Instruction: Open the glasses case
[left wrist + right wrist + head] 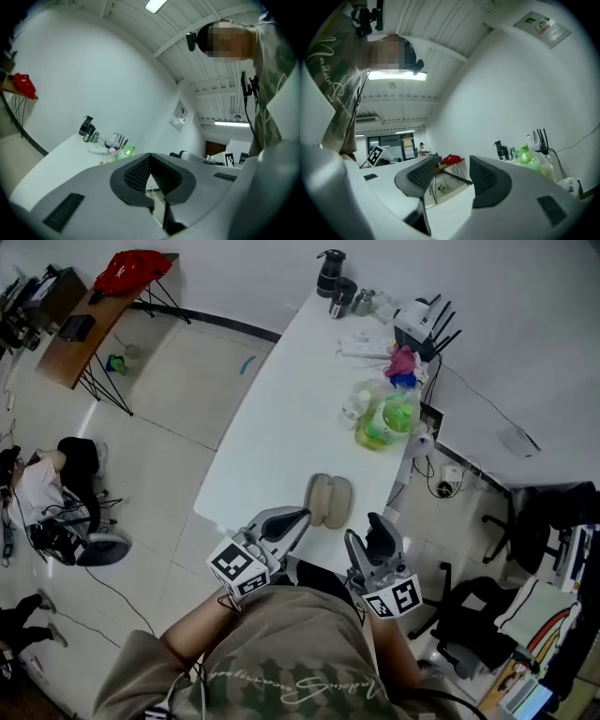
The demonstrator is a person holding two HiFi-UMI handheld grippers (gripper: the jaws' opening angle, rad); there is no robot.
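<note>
The beige glasses case (328, 500) lies on the white table (281, 418) close to its near edge and shows two rounded halves side by side. My left gripper (300, 517) hovers just left of and below the case, with its jaws shut and nothing between them; in the left gripper view the left gripper (150, 161) has its dark pads meeting. My right gripper (367, 532) is held off the table's near edge, to the right of and below the case. In the right gripper view the right gripper (452, 176) stands open and empty. Neither gripper view shows the case.
At the table's far right stand a green bottle (384, 418), a pink object (401, 362), a router with antennas (420, 322) and a black flask (330, 273). A wooden desk with a red bag (131, 270) is at the back left. Office chairs (525, 521) stand to the right.
</note>
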